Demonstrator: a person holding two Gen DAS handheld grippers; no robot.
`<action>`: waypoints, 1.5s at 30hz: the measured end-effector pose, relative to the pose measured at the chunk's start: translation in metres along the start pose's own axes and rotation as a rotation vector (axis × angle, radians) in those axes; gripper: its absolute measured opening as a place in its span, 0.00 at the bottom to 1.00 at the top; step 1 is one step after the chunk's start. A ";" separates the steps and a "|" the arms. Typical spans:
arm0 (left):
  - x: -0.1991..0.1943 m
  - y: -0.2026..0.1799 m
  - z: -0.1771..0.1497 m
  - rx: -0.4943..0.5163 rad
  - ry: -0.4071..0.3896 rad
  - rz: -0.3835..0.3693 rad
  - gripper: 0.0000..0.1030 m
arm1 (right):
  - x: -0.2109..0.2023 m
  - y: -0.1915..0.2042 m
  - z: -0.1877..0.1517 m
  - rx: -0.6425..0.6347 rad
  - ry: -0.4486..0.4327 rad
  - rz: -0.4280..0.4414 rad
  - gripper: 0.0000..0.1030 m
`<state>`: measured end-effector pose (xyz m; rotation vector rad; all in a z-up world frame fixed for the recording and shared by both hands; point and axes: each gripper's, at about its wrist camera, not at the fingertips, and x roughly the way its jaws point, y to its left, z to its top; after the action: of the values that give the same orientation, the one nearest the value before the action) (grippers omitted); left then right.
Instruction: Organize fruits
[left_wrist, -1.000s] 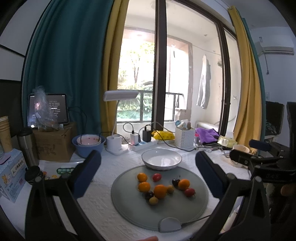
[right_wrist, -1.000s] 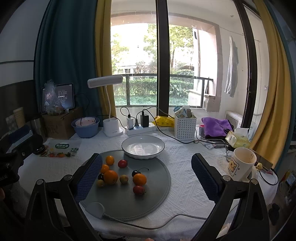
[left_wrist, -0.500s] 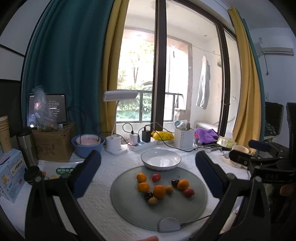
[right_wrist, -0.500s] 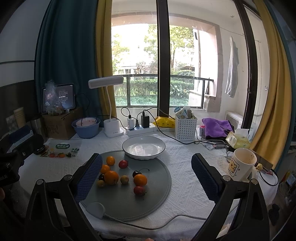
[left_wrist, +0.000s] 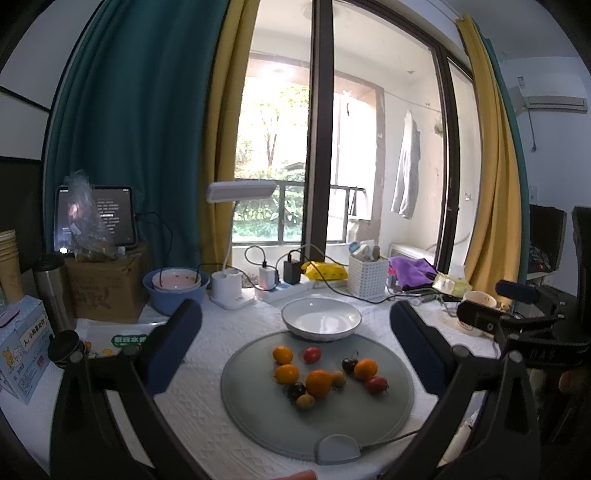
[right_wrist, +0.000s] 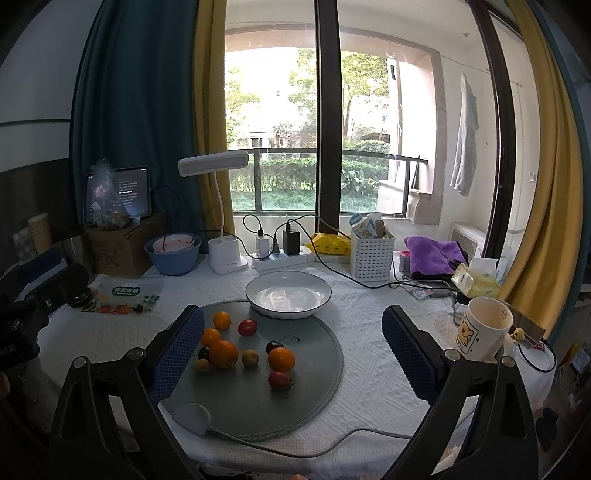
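Note:
Several small fruits lie on a round grey mat (left_wrist: 258, 413) (right_wrist: 314, 387): oranges such as the biggest orange (left_wrist: 318, 383) (right_wrist: 223, 353), red cherry tomatoes (left_wrist: 312, 354) (right_wrist: 247, 326), dark cherries (left_wrist: 349, 364) (right_wrist: 274, 347) and small yellow fruits (left_wrist: 305, 401). An empty white bowl (left_wrist: 321, 323) (right_wrist: 289, 294) stands at the mat's far edge. My left gripper (left_wrist: 295, 336) hovers open above the near side of the mat, nothing between its fingers. My right gripper (right_wrist: 291, 336) is open too, held over the mat's right half. Each gripper shows at the edge of the other's view.
Behind the bowl are a power strip (right_wrist: 284, 258), a white desk lamp (right_wrist: 225, 254), a blue bowl (right_wrist: 173, 254), a white basket (right_wrist: 370, 254) and a cardboard box (right_wrist: 118, 247). A bear mug (right_wrist: 482, 332) stands at the right. A cable (right_wrist: 295, 443) runs off the mat's front.
Both views have crept very slightly forward; the fruits, bowl and mat lie as before, and both grippers stay open.

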<state>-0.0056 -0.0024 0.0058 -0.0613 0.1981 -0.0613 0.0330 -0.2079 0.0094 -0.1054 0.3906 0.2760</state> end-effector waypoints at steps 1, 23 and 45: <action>0.000 0.000 0.000 -0.001 0.001 -0.002 1.00 | 0.000 0.000 0.000 0.000 0.000 -0.001 0.96; 0.001 0.001 0.004 -0.003 -0.003 -0.004 1.00 | 0.000 0.004 0.002 -0.003 0.002 0.002 0.96; 0.034 -0.002 -0.025 -0.002 0.143 -0.018 1.00 | 0.023 -0.011 -0.012 -0.002 0.069 -0.012 0.95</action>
<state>0.0229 -0.0075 -0.0250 -0.0606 0.3404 -0.0830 0.0517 -0.2146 -0.0102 -0.1197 0.4575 0.2610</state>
